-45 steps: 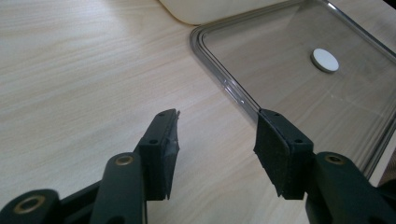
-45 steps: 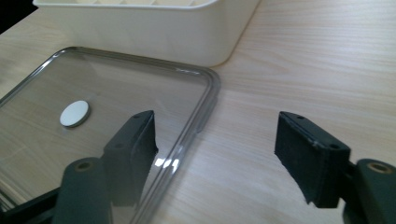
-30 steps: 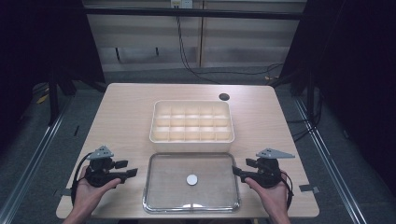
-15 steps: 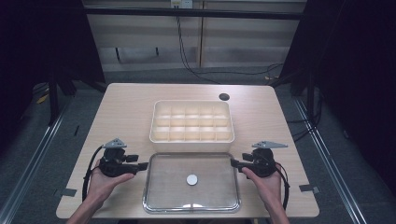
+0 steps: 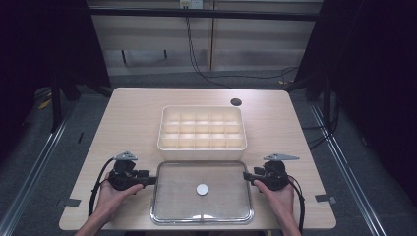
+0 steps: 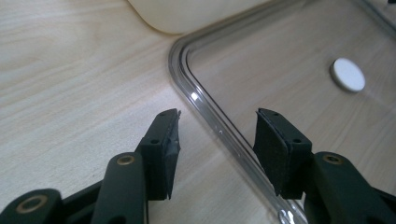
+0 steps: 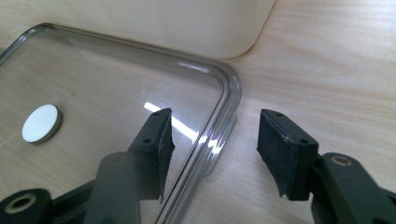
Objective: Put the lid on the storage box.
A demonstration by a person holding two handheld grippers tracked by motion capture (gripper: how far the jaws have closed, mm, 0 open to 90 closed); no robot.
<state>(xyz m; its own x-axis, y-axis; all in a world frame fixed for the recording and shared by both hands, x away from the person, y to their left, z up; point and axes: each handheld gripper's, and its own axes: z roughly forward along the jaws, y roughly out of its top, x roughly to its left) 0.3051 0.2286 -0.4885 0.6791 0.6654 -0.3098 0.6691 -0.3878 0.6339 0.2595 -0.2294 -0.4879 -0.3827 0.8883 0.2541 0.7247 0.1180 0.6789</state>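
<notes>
Left tool (image 5: 150, 180) half open, jaws just been closing, straddling the left rim of the clear lid (image 5: 172, 196); pads not touching yet. Right tool (image 5: 248, 178) same at the right rim, closing too, gap on both sides. Lid lies flat on the tabletop (image 5: 133, 118) near edge, white disc (image 5: 202, 189) at its centre. Compartment box (image 5: 202, 129) just beyond it. Bare tabletop left and right.

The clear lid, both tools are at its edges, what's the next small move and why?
Probably close both tools until the pads pinch the rim. The left tool and right tool have just been closing and each straddles a side rim of the clear lid, but the pads stand apart from it, so neither grips yet.
</notes>
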